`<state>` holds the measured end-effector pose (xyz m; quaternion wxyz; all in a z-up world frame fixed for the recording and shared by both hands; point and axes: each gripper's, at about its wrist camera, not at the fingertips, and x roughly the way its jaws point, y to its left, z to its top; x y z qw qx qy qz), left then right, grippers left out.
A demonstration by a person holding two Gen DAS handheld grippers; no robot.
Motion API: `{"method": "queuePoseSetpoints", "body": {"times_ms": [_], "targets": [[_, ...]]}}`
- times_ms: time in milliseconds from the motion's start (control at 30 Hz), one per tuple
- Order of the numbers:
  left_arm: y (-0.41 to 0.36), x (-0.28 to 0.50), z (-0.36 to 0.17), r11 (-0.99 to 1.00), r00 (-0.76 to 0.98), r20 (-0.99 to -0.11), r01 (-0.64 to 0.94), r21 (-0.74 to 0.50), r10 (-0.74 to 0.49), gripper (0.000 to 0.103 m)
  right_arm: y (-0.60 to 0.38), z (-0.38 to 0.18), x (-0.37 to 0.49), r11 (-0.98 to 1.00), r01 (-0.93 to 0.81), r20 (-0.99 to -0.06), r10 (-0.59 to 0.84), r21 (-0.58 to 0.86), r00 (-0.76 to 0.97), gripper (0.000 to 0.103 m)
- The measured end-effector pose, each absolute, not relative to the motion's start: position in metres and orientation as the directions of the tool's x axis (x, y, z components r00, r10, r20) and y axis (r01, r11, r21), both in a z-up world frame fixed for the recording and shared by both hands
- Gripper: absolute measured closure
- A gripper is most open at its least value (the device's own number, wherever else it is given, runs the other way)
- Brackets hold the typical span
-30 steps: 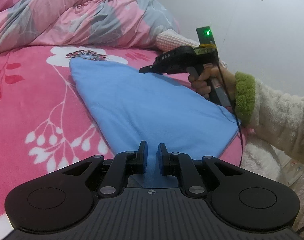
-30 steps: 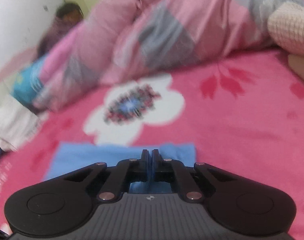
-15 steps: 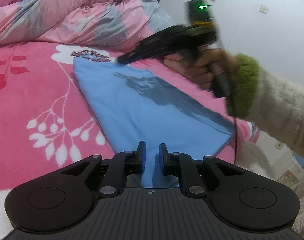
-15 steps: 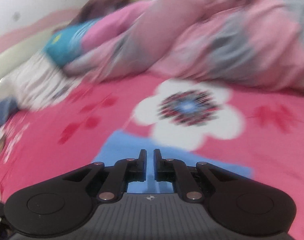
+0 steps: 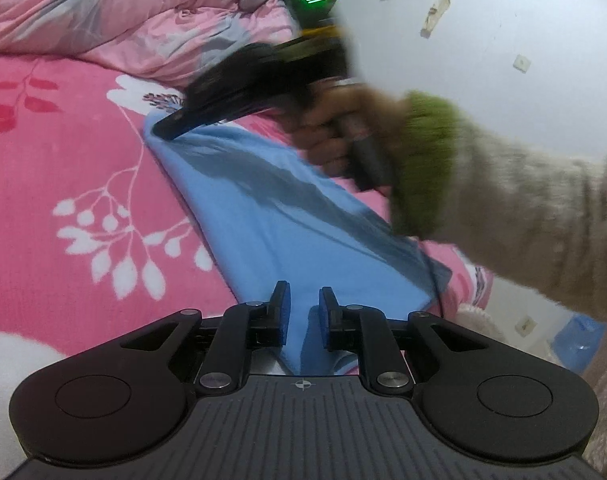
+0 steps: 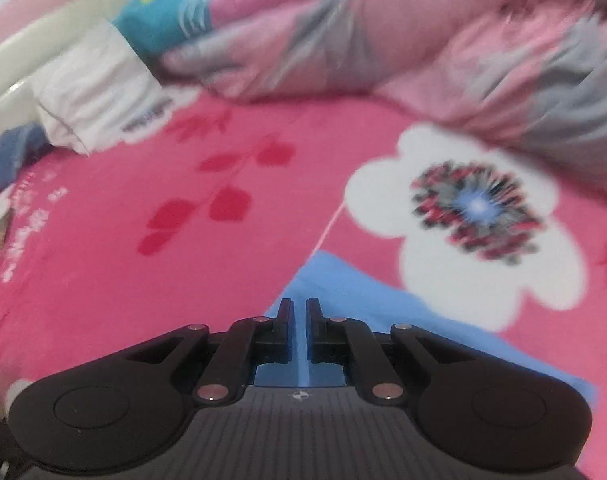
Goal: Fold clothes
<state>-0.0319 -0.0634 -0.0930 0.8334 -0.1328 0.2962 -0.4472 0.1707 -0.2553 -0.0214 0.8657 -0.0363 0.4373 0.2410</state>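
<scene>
A blue folded garment [image 5: 263, 220] lies flat on the pink flowered bedsheet [image 5: 63, 140]. My left gripper [image 5: 305, 300] is at its near corner, jaws a little apart, with the blue fabric pinched between the pads. A person's hand [image 5: 331, 136] with a green-cuffed fleece sleeve [image 5: 423, 160] carries my right gripper [image 5: 163, 130], blurred, its tip on the garment's far left corner. In the right wrist view that gripper [image 6: 299, 308] is over the blue garment [image 6: 363, 300], its jaws closing to a sliver. I see nothing gripped between them.
A rumpled pink and grey quilt [image 5: 123, 20] is heaped along the far side of the bed. A white cloth [image 6: 95, 92] and a teal item [image 6: 163, 20] lie at the far left. A white wall [image 5: 503, 40] stands to the right, past the bed's edge.
My right gripper swept leftward over the far part of the garment, from its right side to its far left corner. The left gripper stayed at the near corner, rolling slightly.
</scene>
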Motion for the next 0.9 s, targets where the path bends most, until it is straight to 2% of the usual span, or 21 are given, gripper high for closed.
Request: {"method": "queuePoseSetpoints", "body": {"times_ms": [67,167,367,500,667,733,800,900], "targets": [[-0.064,-0.032,-0.092,0.562,0.421,-0.374,0.667,-0.489,-0.826,0.088,-0.256,-0.030,0.189,0.910,-0.388,-0.761,0.353,0.144,0.544,0.100],[-0.062,-0.033,-0.093,0.558,0.419,-0.370,0.671,-0.488,-0.829,0.088,-0.280,-0.011,0.195,0.963,-0.229,-0.714,0.259,0.140,0.651,0.098],[-0.059,-0.033,-0.092,0.549,0.407,-0.372,0.675,-0.493,-0.834,0.088,-0.327,0.040,0.116,0.952,-0.217,-0.670,0.306,0.215,0.676,0.097],[-0.059,-0.034,-0.090,0.563,0.411,-0.388,0.666,-0.490,-0.825,0.088,-0.353,0.026,0.059,0.953,-0.181,-0.694,0.300,0.241,0.655,0.097],[-0.059,-0.034,-0.084,0.588,0.414,-0.426,0.656,-0.473,-0.804,0.088,-0.427,-0.018,0.005,0.970,0.098,-0.752,0.105,0.221,0.651,0.096],[-0.059,-0.036,-0.079,0.604,0.421,-0.443,0.653,-0.457,-0.791,0.087,-0.456,-0.017,-0.017,0.944,0.229,-0.743,0.025,0.237,0.669,0.095],[-0.059,-0.039,-0.074,0.623,0.435,-0.459,0.650,-0.435,-0.775,0.082,-0.464,-0.005,-0.038,0.933,0.232,-0.698,0.026,0.273,0.716,0.095],[-0.065,-0.046,-0.065,0.654,0.465,-0.481,0.659,-0.372,-0.743,0.080,-0.442,0.007,-0.058,0.948,0.105,-0.628,0.114,0.300,0.770,0.095]]}}
